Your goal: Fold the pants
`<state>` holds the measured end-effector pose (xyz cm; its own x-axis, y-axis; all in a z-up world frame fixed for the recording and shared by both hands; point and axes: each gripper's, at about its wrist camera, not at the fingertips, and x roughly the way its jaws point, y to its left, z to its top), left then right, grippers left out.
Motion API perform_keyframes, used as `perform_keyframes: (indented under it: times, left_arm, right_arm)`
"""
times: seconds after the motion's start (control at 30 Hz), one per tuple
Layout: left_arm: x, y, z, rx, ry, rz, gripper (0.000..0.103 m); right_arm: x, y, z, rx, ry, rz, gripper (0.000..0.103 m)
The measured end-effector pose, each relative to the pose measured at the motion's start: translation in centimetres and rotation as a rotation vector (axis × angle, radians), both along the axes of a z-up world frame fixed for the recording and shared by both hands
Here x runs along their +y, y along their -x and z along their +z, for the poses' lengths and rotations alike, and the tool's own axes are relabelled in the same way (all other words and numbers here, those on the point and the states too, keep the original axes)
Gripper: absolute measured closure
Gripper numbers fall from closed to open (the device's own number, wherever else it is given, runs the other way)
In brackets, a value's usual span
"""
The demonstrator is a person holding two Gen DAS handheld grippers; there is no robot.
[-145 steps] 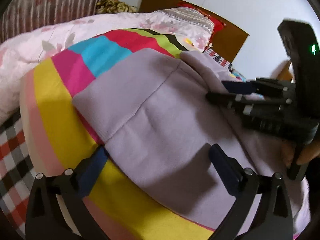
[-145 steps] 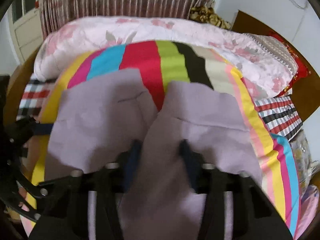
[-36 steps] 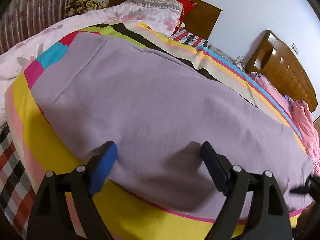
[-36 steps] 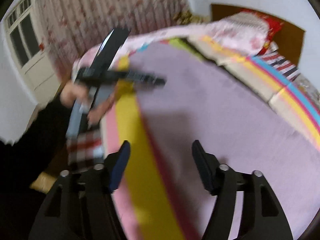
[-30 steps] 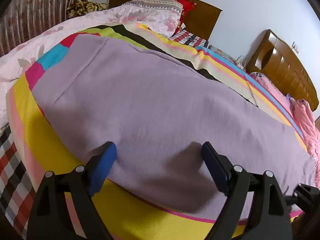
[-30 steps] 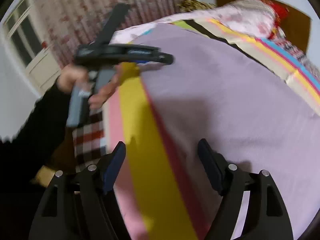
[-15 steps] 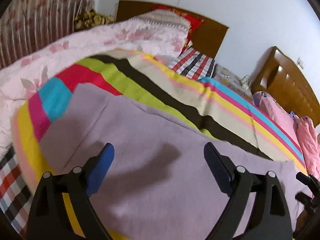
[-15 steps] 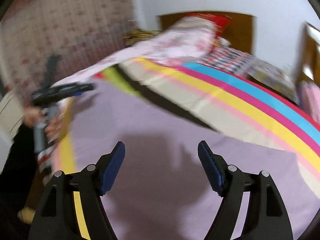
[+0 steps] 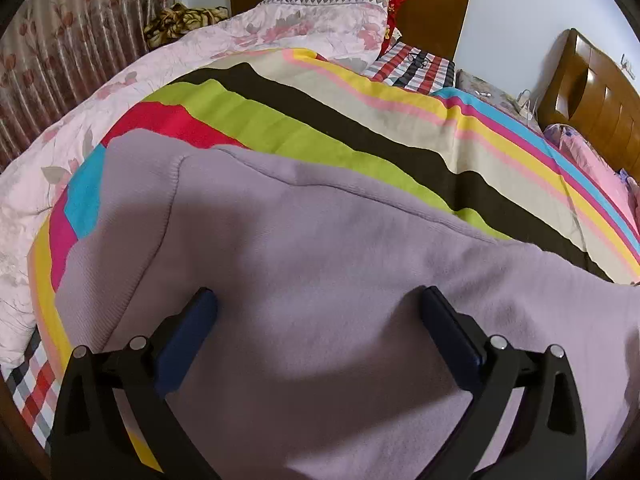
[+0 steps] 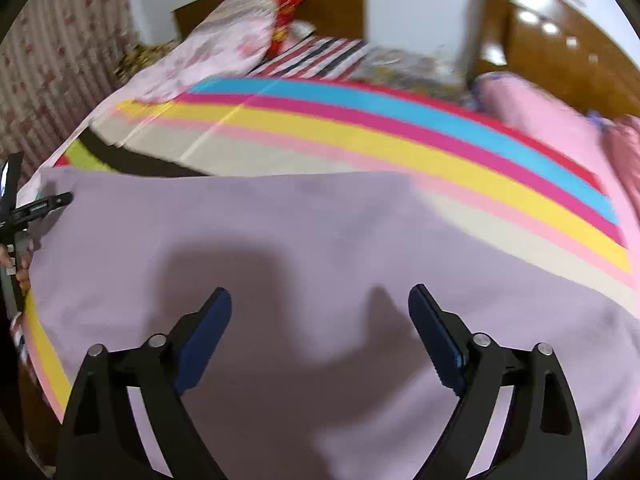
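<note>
**Over the striped bed, both tongs spread wide above the lilac pants**

Above the pants (image 9: 320,280), the left gripper (image 9: 316,300) has its jaws spread far apart with nothing between them; its blue-padded fingers (image 9: 188,332) hang over the cloth, and whether they touch it cannot be told. The tool points across the bed toward the headboard (image 9: 432,4), tilted down at the fabric. The right gripper (image 10: 320,300) is likewise wide apart and holds nothing, casting its shadow on the pants (image 10: 280,248) below it. At the far left edge of the right wrist view the left gripper (image 10: 44,203) shows side-on, held by the person's hand (image 10: 22,270) at one end of the garment.

The pants lie flat, folded lengthwise, on the striped blanket (image 9: 360,112), stretching under both tools. A ribbed band (image 9: 136,200) lies ahead and to the left of the left fingers. A floral quilt (image 9: 100,96) lies beyond the blanket.
</note>
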<state>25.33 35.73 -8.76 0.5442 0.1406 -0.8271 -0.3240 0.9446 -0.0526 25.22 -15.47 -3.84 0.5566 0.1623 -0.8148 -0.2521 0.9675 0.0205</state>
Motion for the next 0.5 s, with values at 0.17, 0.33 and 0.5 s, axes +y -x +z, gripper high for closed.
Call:
perform_keyframes:
  times: [0.17, 0.33, 0.5]
  left_arm:
    - [-1.2, 1.1, 1.1, -0.034, -0.076, 0.060, 0.006]
    - [-10.3, 6.5, 6.5, -0.211, -0.129, -0.041, 0.005]
    - [-27.0, 8.2, 6.1, -0.192, 0.008, -0.544, 0.005]
  right_arm:
    - [-9.8, 5.1, 2.1, -0.062, -0.052, -0.172, 0.015]
    - [-21.2, 13.9, 4.6, -0.242, -0.259, -0.418, 0.015]
    - [-29.0, 20.2, 0.9, -0.198, -0.501, -0.653, 0.020]
